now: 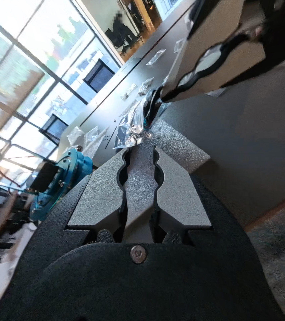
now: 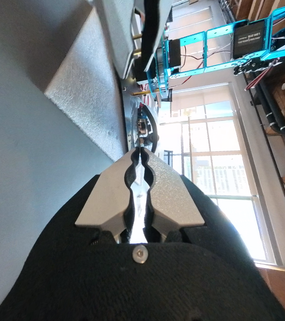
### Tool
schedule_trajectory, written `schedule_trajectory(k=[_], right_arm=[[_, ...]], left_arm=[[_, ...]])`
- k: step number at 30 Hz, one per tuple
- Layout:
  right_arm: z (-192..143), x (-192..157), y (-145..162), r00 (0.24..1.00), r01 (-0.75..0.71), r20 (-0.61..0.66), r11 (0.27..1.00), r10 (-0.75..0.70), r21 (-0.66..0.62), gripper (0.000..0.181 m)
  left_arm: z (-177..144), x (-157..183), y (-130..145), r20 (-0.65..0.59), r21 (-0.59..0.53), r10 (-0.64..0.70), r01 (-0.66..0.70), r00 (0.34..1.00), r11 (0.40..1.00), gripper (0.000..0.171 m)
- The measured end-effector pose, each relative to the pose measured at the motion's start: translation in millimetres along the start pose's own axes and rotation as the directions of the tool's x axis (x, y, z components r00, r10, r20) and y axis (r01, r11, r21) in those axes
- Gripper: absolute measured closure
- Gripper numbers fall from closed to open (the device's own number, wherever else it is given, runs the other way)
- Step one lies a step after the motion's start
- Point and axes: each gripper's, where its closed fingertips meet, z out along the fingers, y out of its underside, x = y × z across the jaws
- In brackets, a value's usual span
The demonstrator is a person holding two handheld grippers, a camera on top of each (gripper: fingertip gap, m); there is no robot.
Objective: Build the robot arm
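Right gripper pinching a silver foil bag; left gripper spread over foam.

The right gripper [image 2: 140,149] is clamping the silver foil bag [image 1: 131,127] by its edge; the bag is lying lengthwise along the gripper's line, over the grey table [image 1: 138,73]. The left gripper [image 1: 141,148] is hovering open above the grey foam block [image 1: 176,139], just beside the bag.

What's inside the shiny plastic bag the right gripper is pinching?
Through the shiny bag a coiled black cable and bits of a circuit board show. The crinkled, glaring film hides the rest. The right gripper has its jaws shut on the bag's edge.
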Motion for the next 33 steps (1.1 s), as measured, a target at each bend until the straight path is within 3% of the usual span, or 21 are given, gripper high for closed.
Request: schedule_trajectory(k=[5,11,33], right_arm=[[-4,4,-3,0.999,-0.034,0.016,0.999,0.033,0.023,0.181],[-7,8,2,0.997,-0.076,0.032,0.997,0.075,0.025,0.181],[-11,16,0,0.984,-0.177,0.045,0.981,0.174,0.084,0.181]], left_arm=[[13,-4,-6,0.089,0.046,0.184,-0.188,0.979,0.981,0.148],[28,0,-13,0.094,0.054,0.358,-0.364,0.929,0.930,0.171],[31,-4,-13,0.074,0.080,0.361,-0.366,0.930,0.927,0.171]])
